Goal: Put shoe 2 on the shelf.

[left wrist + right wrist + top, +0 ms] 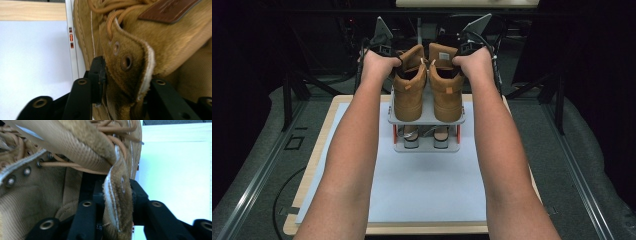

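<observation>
Two tan boots on the top tier of a small grey shoe rack (427, 120), heels toward the person, each gripped at the collar edge. Left gripper (120, 87) clamped on the eyelet flap of the left boot (409, 90), suede pinched between the two black jaws, tongue and laces just beyond the fingertips. Right gripper (117, 205) likewise closed on the collar flap of the right boot (446, 90), flap squeezed thin between the pads, lining open to one side of the jaws. Held by the stiff collar probably because it gives a firm, narrow edge for lifting both boots level together. Sandals (426, 137) on the lower tier, well below the fingers. White mat (427, 190) beneath the rack.
</observation>
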Action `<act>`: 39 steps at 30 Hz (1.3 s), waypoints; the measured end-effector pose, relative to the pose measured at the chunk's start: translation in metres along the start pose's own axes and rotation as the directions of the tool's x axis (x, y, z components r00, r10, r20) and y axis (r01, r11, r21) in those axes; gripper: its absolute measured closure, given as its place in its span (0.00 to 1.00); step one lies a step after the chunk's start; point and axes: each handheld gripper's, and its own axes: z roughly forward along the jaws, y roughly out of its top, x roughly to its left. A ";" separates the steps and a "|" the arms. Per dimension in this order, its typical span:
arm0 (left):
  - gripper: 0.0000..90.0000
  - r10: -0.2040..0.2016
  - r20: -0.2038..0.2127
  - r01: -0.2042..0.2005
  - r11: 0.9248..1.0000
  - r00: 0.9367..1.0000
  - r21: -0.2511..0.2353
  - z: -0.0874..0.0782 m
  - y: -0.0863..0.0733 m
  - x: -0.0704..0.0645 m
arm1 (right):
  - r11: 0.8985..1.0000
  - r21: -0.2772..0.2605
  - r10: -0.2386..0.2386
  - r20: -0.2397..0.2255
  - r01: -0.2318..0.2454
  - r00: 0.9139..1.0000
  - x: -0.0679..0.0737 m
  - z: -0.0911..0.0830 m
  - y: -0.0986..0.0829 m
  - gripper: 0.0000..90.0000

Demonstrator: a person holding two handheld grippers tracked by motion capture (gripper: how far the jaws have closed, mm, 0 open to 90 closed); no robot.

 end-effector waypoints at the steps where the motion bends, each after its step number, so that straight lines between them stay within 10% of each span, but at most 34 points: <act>1: 0.74 -0.001 -0.003 0.001 1.000 1.000 -0.001 -0.001 0.000 0.000 | 1.000 0.002 -0.006 0.000 0.006 1.000 -0.001 -0.002 0.000 0.76; 10: 0.68 0.026 -0.052 -0.027 1.000 0.998 -0.012 -0.004 -0.004 -0.004 | 0.999 -0.044 -0.017 -0.006 0.017 1.000 -0.001 -0.011 -0.003 0.72; 39: 0.55 0.049 -0.015 -0.050 0.996 0.999 -0.067 -0.017 -0.008 -0.007 | 0.991 -0.116 -0.068 0.001 0.067 0.998 0.002 -0.021 -0.008 0.62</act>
